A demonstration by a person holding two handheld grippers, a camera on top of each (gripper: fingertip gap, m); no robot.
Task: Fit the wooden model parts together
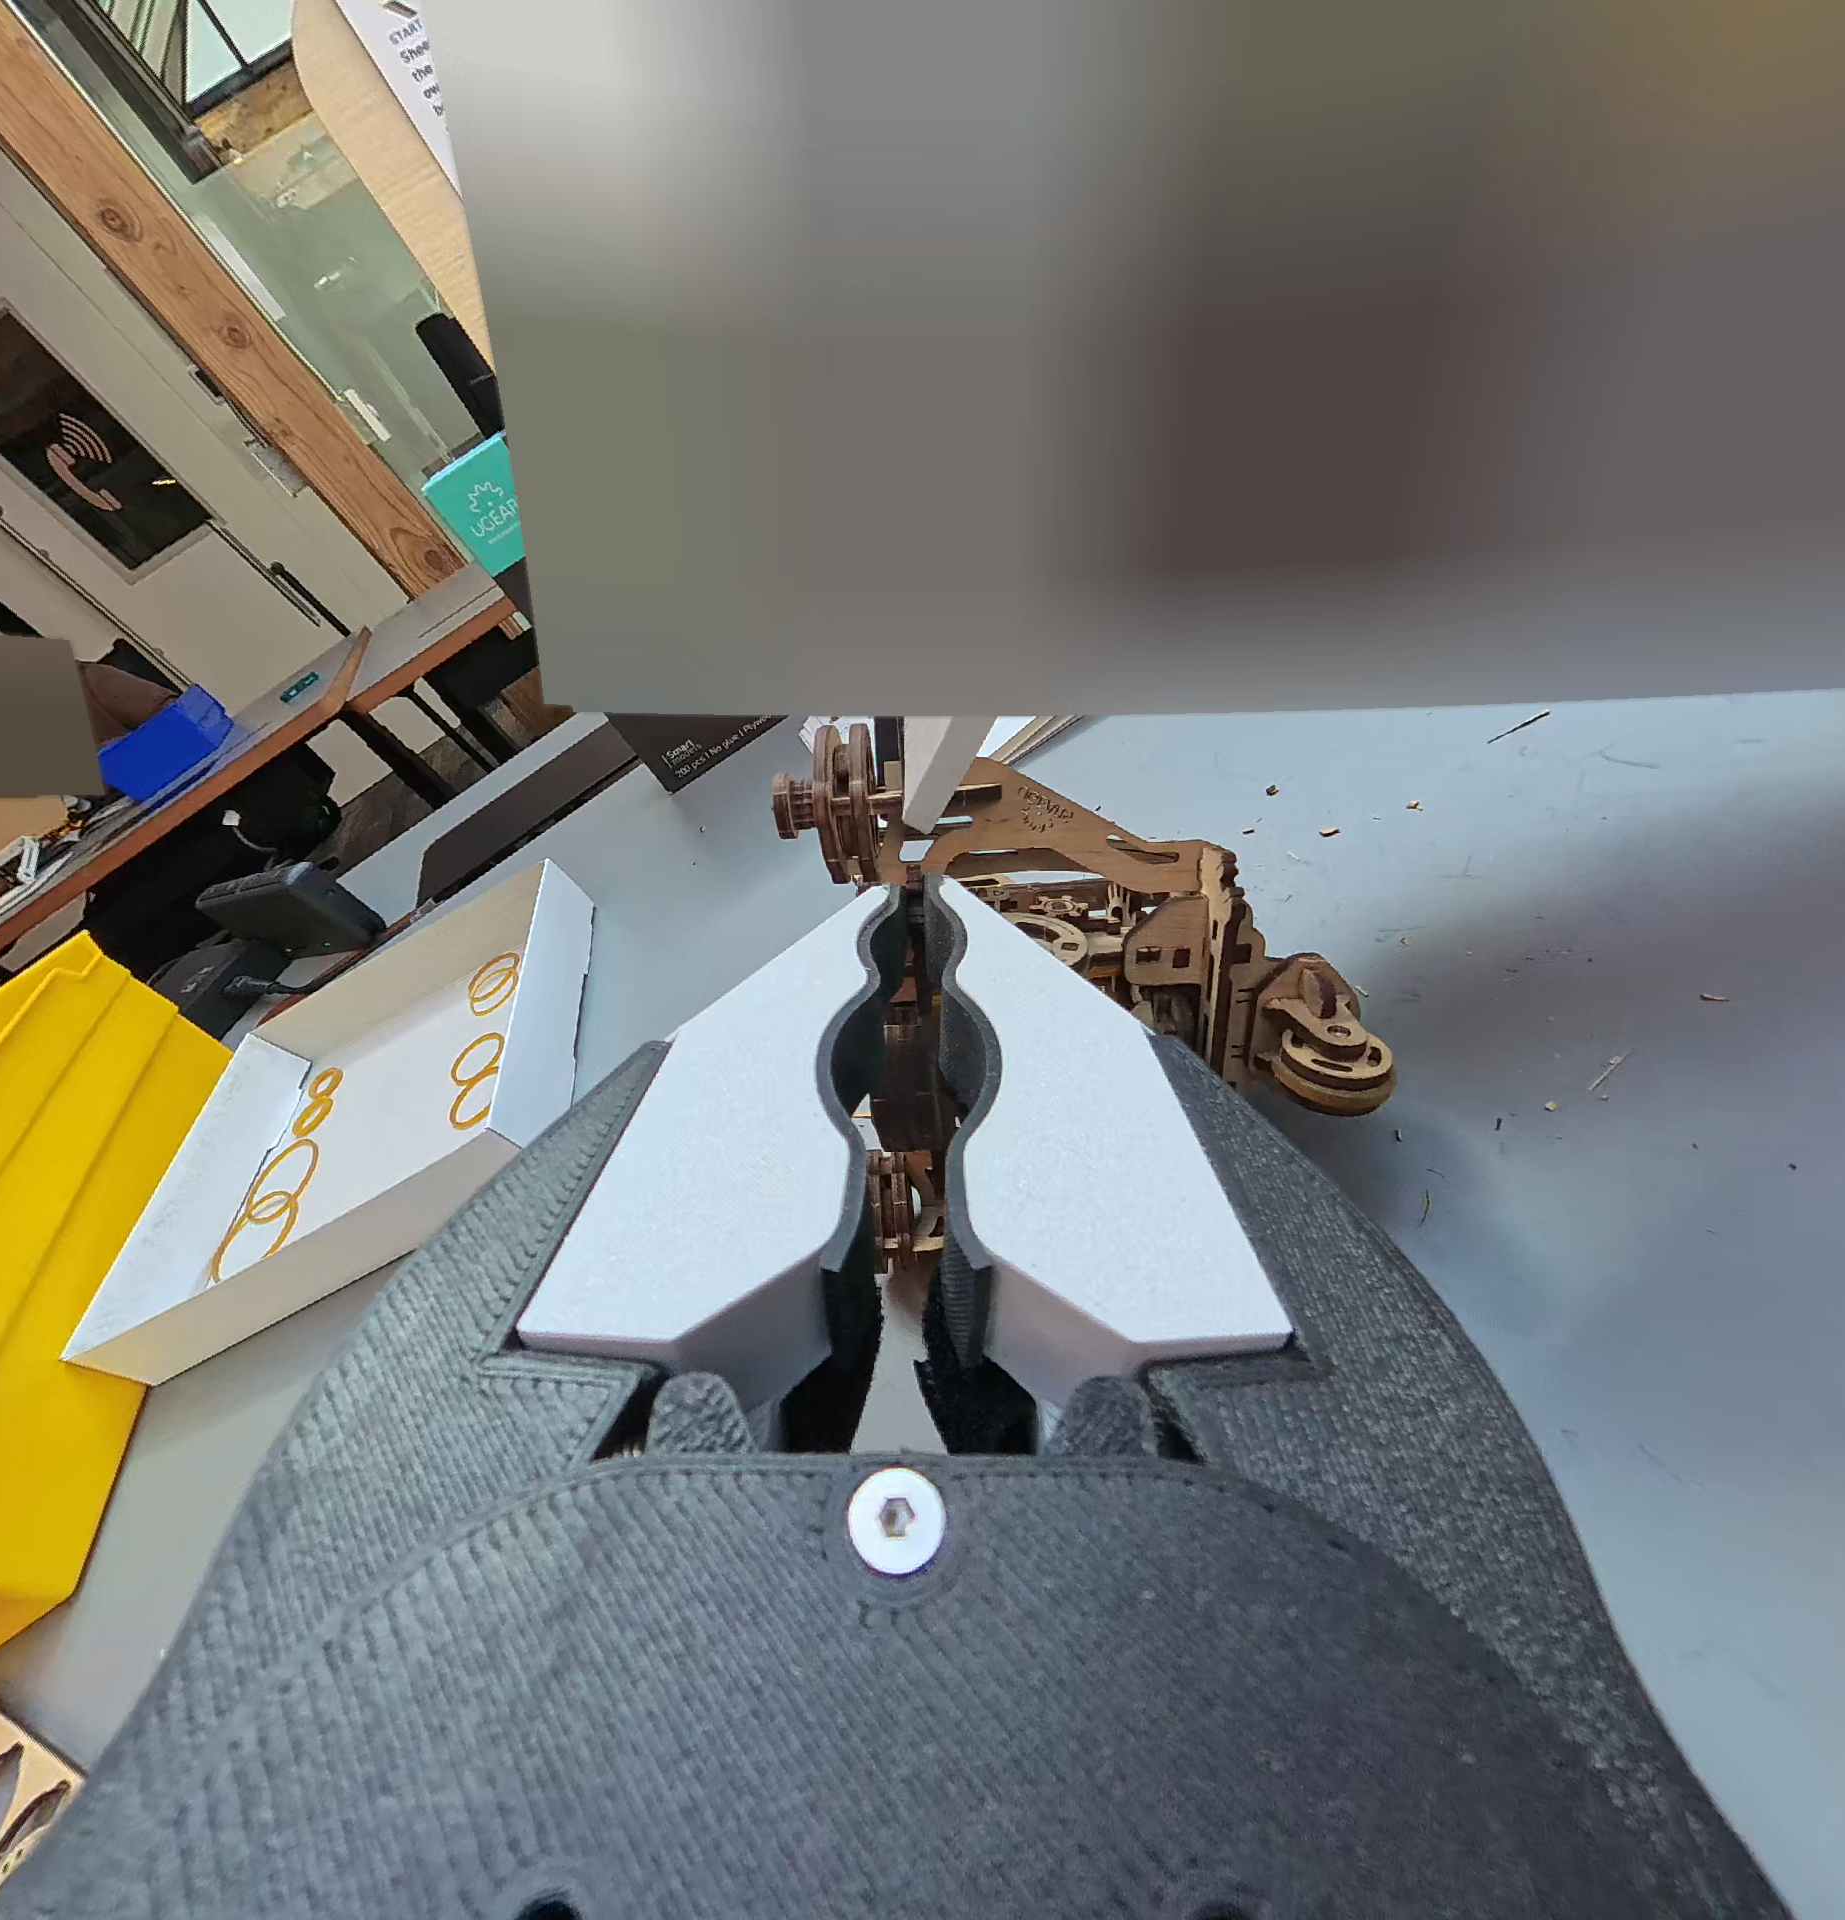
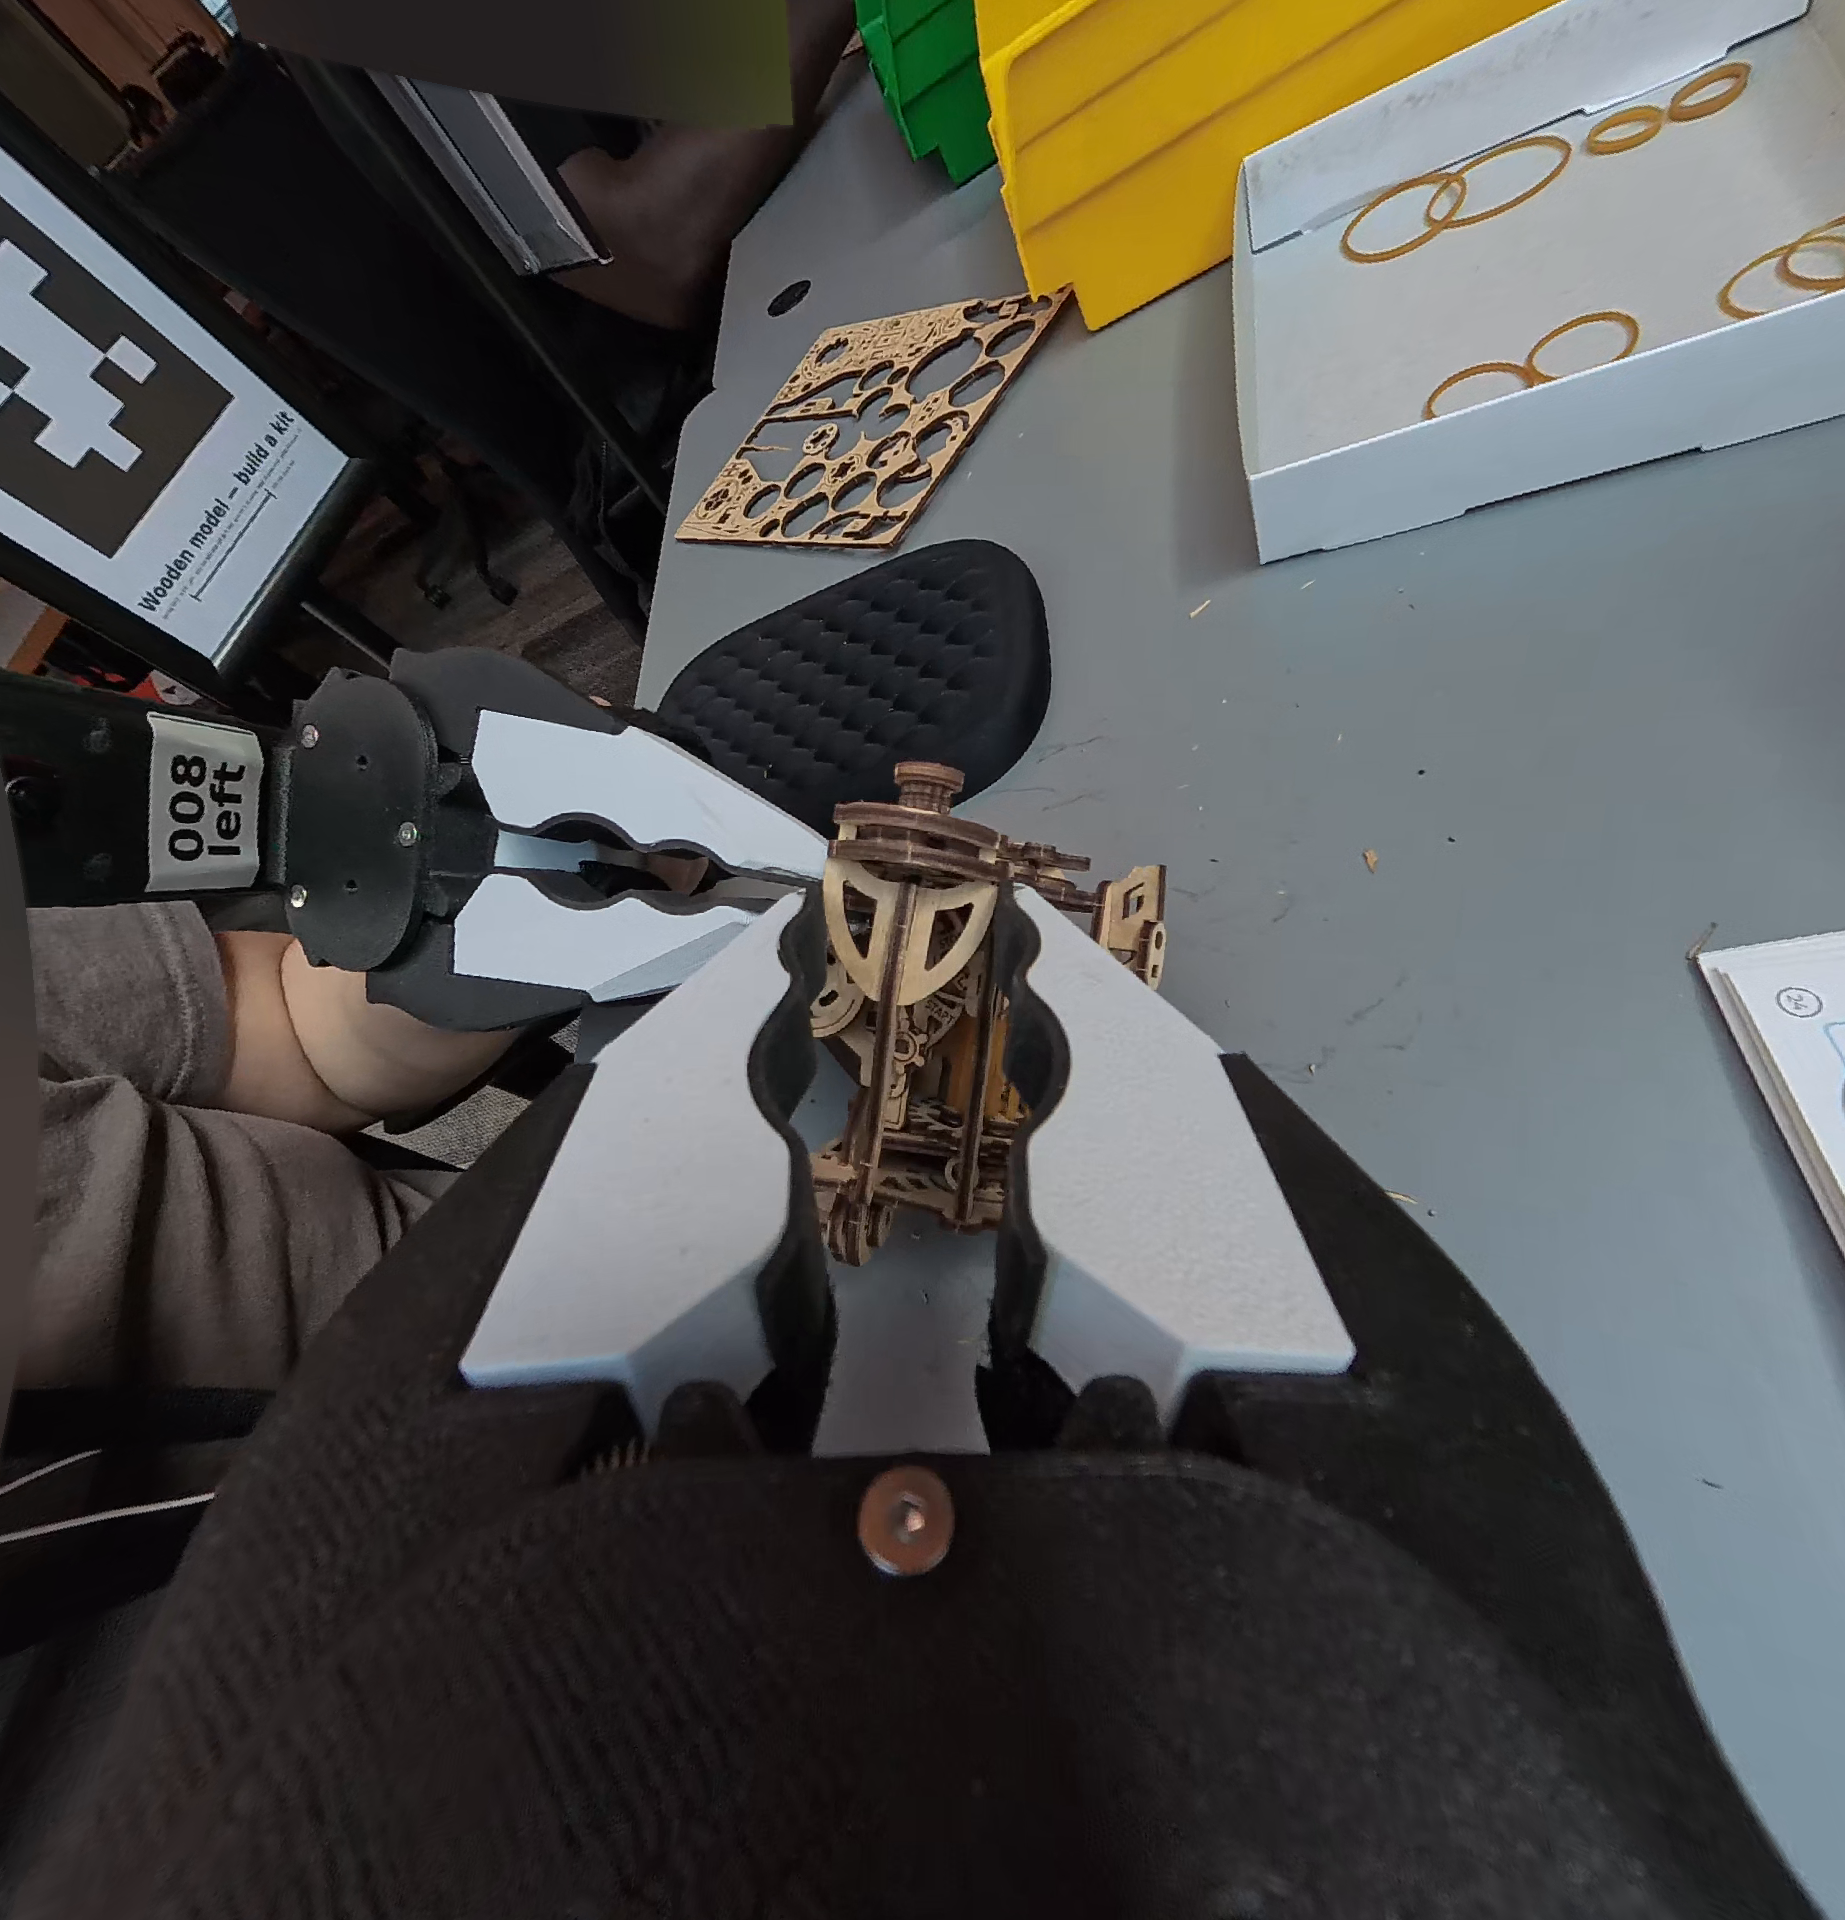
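Observation:
The wooden model (image 2: 918,1039) stands on the grey table (image 2: 1417,831). My right gripper (image 2: 902,914) is shut on it, with both dark pads against its sides. The model also shows in the left wrist view (image 1: 1188,935), where one white finger (image 1: 939,774) of my right gripper reaches down onto it. My left gripper (image 1: 913,894) is shut on a thin dark wooden part (image 1: 910,1070), held edge-on between its pads. Its tips sit against the model's upper frame. In the right wrist view my left gripper (image 2: 783,883) comes in from the left and meets the model's top.
A white tray (image 2: 1417,488) holds several rubber bands and also shows in the left wrist view (image 1: 554,935). Beside it stand a yellow bin (image 2: 1136,156) and a green bin (image 2: 918,83). Also on the table are a punched-out plywood sheet (image 2: 866,416), a black textured pad (image 2: 876,665) and an instruction booklet (image 2: 1801,1060). My two grippers' fingertips are within a few centimetres of each other.

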